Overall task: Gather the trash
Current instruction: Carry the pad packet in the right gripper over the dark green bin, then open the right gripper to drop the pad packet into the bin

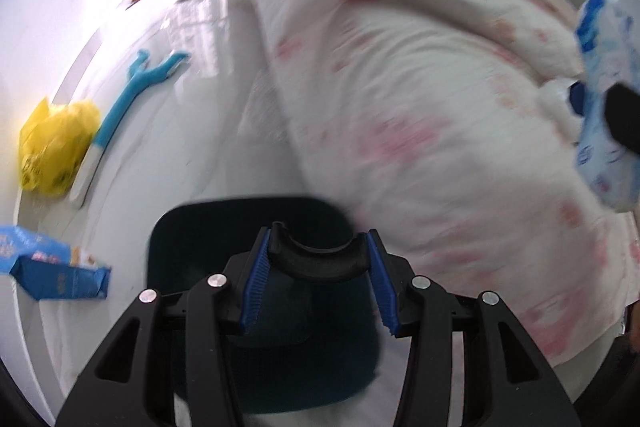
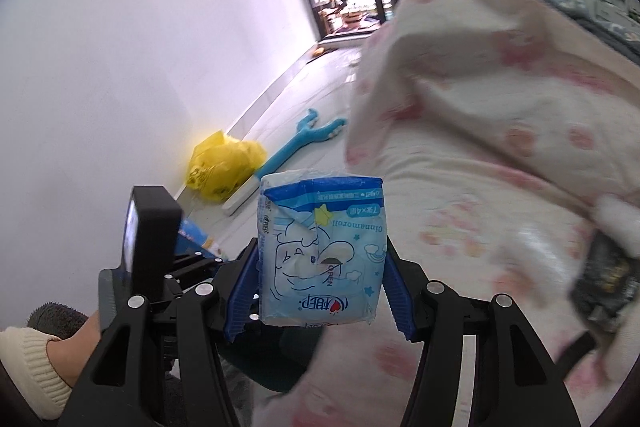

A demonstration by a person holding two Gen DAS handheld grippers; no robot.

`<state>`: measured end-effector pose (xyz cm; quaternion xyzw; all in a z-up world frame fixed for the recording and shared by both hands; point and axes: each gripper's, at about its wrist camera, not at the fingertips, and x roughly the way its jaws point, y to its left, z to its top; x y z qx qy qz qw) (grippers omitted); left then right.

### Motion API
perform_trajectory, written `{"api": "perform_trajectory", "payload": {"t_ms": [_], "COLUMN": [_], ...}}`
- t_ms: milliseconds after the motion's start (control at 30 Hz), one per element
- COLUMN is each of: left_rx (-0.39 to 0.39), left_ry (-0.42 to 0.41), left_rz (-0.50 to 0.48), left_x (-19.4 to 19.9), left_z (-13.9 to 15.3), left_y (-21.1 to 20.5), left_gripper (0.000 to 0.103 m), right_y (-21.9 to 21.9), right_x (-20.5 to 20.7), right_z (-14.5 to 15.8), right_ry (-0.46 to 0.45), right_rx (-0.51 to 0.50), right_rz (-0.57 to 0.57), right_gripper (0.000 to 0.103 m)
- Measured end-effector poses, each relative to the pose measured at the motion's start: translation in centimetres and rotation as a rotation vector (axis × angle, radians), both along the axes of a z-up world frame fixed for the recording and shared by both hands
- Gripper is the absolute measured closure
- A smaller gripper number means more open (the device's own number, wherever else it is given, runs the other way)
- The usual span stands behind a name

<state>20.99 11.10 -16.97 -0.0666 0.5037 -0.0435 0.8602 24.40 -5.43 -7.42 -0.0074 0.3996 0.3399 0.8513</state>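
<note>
While the right gripper (image 2: 320,267) holds a blue and white tissue pack (image 2: 320,255) tight between its blue pads, the left gripper (image 1: 318,277) holds the black curved handle (image 1: 318,259) of a dark bin (image 1: 224,239). The jaws on both sides are partway closed, each squeezing its own thing. The pack is up in the air, beside a big pink-spotted blanket (image 1: 400,107). The bin hangs low, under the left gripper, near the white floor (image 1: 180,147).

More trash seems to be waiting: a blue box (image 1: 52,267) lies on the floor, and a yellow bag (image 1: 52,147) sits by the wall next to a blue toy (image 1: 132,95).

Things could go wrong here. The pack is soft and squashy, so it might slip out. If the pack is let go when it is not over the bin, it will miss and land on the floor. The bin could swing on its handle and tip. The blanket is close, and a gripper could bump it.
</note>
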Motion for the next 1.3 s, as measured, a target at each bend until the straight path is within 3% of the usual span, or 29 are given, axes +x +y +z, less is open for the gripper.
{"api": "perform_trajectory", "payload": {"t_ms": [200,467,633,967,1300], "left_rx": [-0.017,-0.037,-0.045,-0.036,-0.001], "left_ry": [0.102,0.221,0.259,0.191,0.018], "left_rz": [0.046,0.038,0.029,0.053,0.09], "left_x": [-1.2,-2.1,-3.1,-4.5,-5.8], "left_z": [-2.2,-4.7,-4.9,-2.9,1.2], "left_y": [4.3,6.9,7.8,10.7,12.8], "left_gripper": [0.053,0.052,0.039,0.027,0.025], "right_y": [4.1,7.7,9.6,12.8,15.3], "right_x": [-0.1,0.3,0.4,1.3,1.2], "right_z": [-1.5,-3.5,-5.0,-9.1,-13.9], "right_ry": [0.046,0.115,0.165,0.256,0.338], "right_rx": [-0.037,-0.054,-0.089,-0.145,-0.228], "right_rz": [0.044,0.055,0.062,0.059,0.057], "right_gripper": [0.044,0.044,0.044,0.045,0.044]}}
